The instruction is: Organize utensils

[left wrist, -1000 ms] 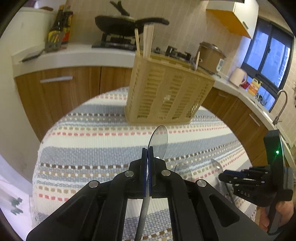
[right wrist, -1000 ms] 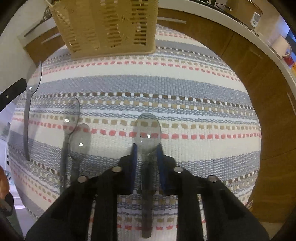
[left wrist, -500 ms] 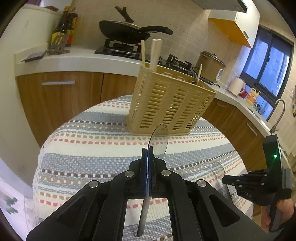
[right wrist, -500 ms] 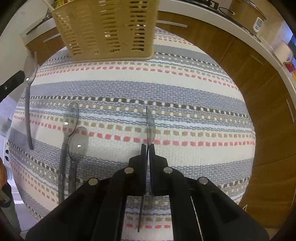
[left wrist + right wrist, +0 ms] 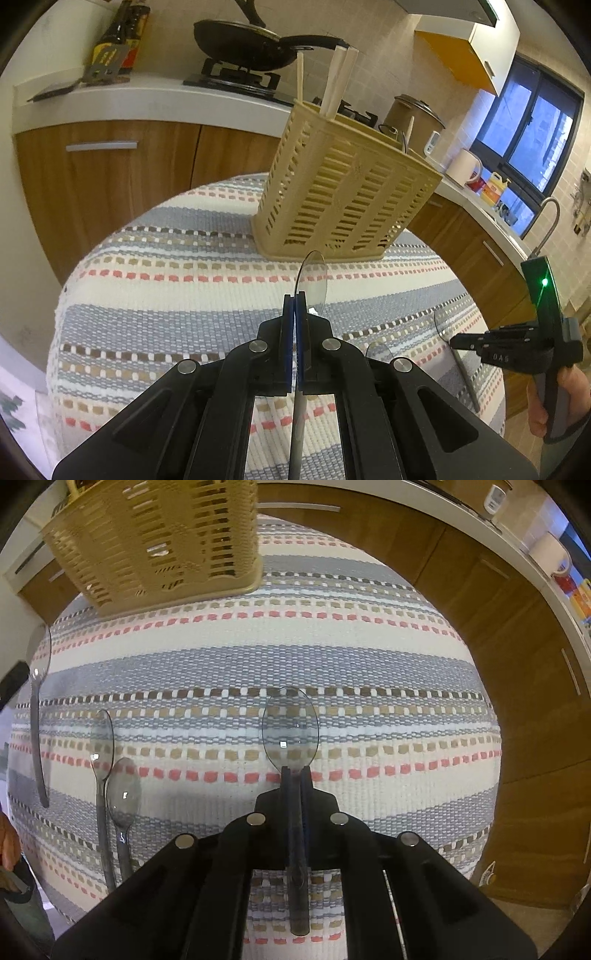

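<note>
Black hand-held gripper [image 5: 294, 306]: blue pads, silver round screws, green light.

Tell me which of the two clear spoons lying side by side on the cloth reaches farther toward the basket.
The left spoon: its bowl lies farther up the cloth toward the basket than the right spoon beside it.

The right claw [image 5: 456, 341] bears small pale letters that look like "OAS"; no other text is legible.

Wooden kitchen cabinets [image 5: 110, 177], white countertop [image 5: 147, 103], dark window [image 5: 532, 122].
</note>
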Available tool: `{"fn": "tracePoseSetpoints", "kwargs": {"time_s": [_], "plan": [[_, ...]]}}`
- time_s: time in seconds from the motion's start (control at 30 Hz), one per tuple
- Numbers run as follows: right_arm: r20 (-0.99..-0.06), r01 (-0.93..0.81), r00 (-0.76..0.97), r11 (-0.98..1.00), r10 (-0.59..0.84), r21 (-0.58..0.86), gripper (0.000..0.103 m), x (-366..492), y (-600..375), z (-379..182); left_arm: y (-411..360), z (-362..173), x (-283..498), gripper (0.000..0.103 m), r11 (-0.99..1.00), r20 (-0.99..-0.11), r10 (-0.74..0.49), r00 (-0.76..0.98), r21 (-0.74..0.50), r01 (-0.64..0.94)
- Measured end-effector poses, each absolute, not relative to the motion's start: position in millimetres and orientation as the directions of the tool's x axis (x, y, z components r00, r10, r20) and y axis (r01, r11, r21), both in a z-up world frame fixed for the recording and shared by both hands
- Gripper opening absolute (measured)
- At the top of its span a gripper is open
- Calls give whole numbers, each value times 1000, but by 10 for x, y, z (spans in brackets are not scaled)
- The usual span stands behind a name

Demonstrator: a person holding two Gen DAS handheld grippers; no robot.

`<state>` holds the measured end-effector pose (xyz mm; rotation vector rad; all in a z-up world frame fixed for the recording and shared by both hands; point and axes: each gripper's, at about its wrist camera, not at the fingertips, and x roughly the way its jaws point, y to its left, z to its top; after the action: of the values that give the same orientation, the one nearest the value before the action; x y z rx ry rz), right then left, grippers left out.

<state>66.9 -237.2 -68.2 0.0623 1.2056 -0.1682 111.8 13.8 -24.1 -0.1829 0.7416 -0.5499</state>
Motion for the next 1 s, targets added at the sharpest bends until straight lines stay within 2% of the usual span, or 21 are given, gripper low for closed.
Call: {"fn": "tracePoseSetpoints", "kwargs": {"time_s": [0.1,0.23,0.3,0.33,0.37,0.4,0.43,0.47,0.67,0.7,0.73,0.8,0.9,1.0], "plan": [[-934,171,349,985,-79,-20,5,665,-2427,-683,107,-272,1120,0,841,-598,-539,593,-347,414],[-930,155,366,984,27,90,5,693,-2559,-701,69,-253,1086,0,842,-596,-537,597,-338,421],[-934,152,357,986,13,72,9,724,-2573,-690,53,-241,1073,0,843,-596,-536,598,-335,421],[-934,147,357,987,5,61,17,740,-2577,-683,39,-235,1067,0,845,-598,-532,599,-329,422],[-933,136,359,990,-3,49,30,782,-2574,-672,25,-227,1061,0,846,-600,-530,599,-325,423],[-933,129,361,991,-10,39,36,816,-2542,-667,16,-218,1054,0,847,-601,-528,600,-322,424],[-929,117,370,993,-12,34,46,838,-2521,-642,8,-207,1046,0,848,-601,-526,602,-317,424],[-925,109,380,994,-12,32,49,834,-2470,-604,5,-197,1039,0,850,-601,-523,605,-312,424],[-940,105,340,994,-37,-1,48,1037,-2484,-684,24,-112,1033,0,858,-585,-513,628,-317,405],[-945,111,326,994,-36,1,43,1077,-2505,-731,28,-93,1030,0,858,-579,-513,634,-320,403],[-946,111,323,994,-31,5,32,1102,-2515,-756,34,-67,1022,0,857,-569,-514,642,-322,401],[-940,99,339,995,-35,-2,30,1126,-2494,-756,57,-15,1011,0,856,-544,-518,660,-327,401],[-919,78,393,997,-21,11,30,1068,-2409,-664,116,107,1019,0,849,-489,-525,696,-350,395],[-869,56,495,998,9,41,30,955,-2325,-394,183,363,1012,0,837,-378,-534,756,-364,409]]}}
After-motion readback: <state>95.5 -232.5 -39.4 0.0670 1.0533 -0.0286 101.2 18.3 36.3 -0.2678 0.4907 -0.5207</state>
